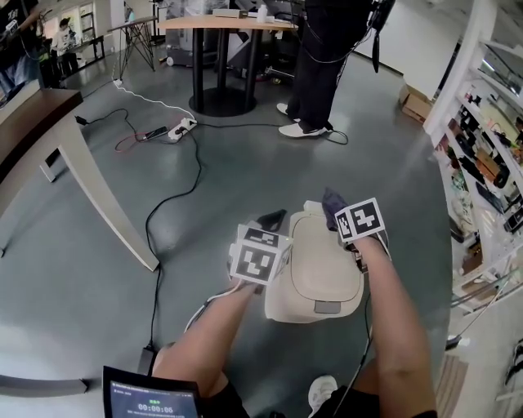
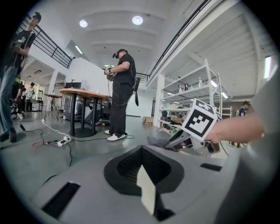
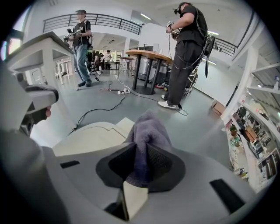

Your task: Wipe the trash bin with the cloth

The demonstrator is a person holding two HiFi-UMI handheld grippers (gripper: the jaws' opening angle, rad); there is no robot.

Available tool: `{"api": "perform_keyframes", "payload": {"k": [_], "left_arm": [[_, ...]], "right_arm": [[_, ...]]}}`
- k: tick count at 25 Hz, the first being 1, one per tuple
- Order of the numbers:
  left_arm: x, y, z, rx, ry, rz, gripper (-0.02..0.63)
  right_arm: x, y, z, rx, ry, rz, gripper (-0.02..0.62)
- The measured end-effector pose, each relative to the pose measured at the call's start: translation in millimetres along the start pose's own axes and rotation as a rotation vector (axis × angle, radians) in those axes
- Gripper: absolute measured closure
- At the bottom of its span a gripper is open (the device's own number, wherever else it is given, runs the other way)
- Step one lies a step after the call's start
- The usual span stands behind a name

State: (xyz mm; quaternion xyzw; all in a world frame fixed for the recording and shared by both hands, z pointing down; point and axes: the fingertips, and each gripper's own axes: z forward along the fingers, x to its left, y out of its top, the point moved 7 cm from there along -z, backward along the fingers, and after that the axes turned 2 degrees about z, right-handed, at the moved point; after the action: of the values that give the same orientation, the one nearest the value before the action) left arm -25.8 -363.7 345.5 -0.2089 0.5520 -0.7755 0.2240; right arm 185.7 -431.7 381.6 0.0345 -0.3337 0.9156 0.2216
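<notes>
Bright even indoor light; round ceiling lamps glare; fisheye edges bent, dark-vignetted; near gripper bodies blurred

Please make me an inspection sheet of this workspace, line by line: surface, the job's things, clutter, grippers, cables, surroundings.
Surface: smooth grey floor; the job's things stand on no table.
Job's things: beige trash bin stands on the floor, lid down. Purple-grey cloth is held at the bin's far edge; whether it touches the bin cannot be told.
Clutter: cardboard box near the shelves; screen device at the bottom edge.
Grippers: left gripper is shut and empty, at the bin's left side. Right gripper is shut on the cloth.
Cables: black cable and white power strip lie on the floor, left of the bin.
Surroundings: round table, standing person, shelves on the right.
</notes>
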Motion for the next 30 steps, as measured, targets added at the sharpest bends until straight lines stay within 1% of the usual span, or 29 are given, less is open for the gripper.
{"api": "perform_keyframes", "payload": {"k": [5,7,9,14,16,18,20,21,23,25,26,27,30], "left_arm": [[0.8,-0.6,4.6,-0.004,0.012,0.018,0.606],[-0.7,-0.9,3.8,0.0,0.004,0.018,0.606],[-3.5,-0.9,2.8,0.008,-0.007,0.015,0.606],[-1.6,-1.0,2.8,0.016,0.003,0.026,0.606],[-2.4,0.3,-0.3,0.013,0.005,0.034,0.606],[-5.9,3.3,-7.3,0.018,0.002,0.05,0.606],[-7.0,7.4,-17.5,0.018,0.003,0.053,0.606],[-6.2,8.7,-23.3,0.012,0.005,0.039,0.606],[-3.1,9.4,-36.0,-0.013,0.015,-0.023,0.606],[-3.6,10.8,-48.4,-0.046,0.015,-0.096,0.606],[-7.5,11.8,-53.3,-0.058,0.009,-0.103,0.606],[-12.8,12.2,-56.9,-0.065,0.007,-0.074,0.606],[-22.8,5.8,-61.8,-0.056,0.035,0.123,0.606]], "right_arm": [[-13.5,-5.4,0.7,0.033,-0.007,0.024,0.526],[-18.0,-9.5,-0.4,0.037,-0.013,0.037,0.526],[-24.0,-14.4,-2.2,0.042,-0.031,0.044,0.526],[-40.0,-29.2,-2.6,0.059,-0.09,0.052,0.526],[-43.1,-32.9,-9.6,0.047,-0.118,0.04,0.526],[-40.5,-31.9,-24.6,-0.005,-0.139,0.02,0.526],[-29.7,-25.8,-41.6,-0.066,-0.12,0.021,0.526],[-21.6,-21.6,-49.0,-0.09,-0.099,0.023,0.526],[-0.7,-12.6,-60.2,-0.12,-0.051,0.019,0.526],[23.5,-5.0,-67.0,-0.129,-0.003,0.008,0.526],[35.4,-3.1,-69.1,-0.124,0.019,0.004,0.526],[46.9,-2.6,-70.5,-0.114,0.038,0.004,0.526],[81.6,-4.6,-70.6,-0.084,0.059,0.008,0.526]]}}
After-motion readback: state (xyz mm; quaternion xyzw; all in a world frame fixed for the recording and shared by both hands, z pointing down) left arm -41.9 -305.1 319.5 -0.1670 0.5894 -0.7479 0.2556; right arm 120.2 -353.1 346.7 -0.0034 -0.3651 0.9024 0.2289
